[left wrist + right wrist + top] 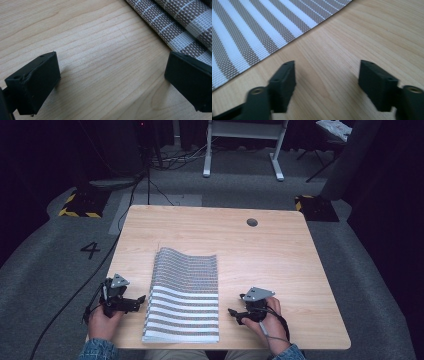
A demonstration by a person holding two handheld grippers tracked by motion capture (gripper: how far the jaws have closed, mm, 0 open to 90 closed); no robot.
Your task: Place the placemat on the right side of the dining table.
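A striped woven mat point(184, 295), brown and white, is lying flat on the near middle of a light wooden table point(280, 250), its near edge almost at the table's front edge. Its far end is rising in a gentle hump, so it seems to be folded or doubled there. The weave is looking coarse and plastic-like; it is probably light, bendy rather than limp, and a little slick, so it is likely sliding easily on the wood. The thin side edges are looking like the best places to pinch it.

The left gripper point(140, 300) is resting just beside the mat's left edge, its jaws standing wide with nothing between them. The right gripper point(233, 313) is sitting near the mat's right edge but apart from it, jaws also spread wide and holding nothing. A person's hands are holding both grippers from the table's near side.
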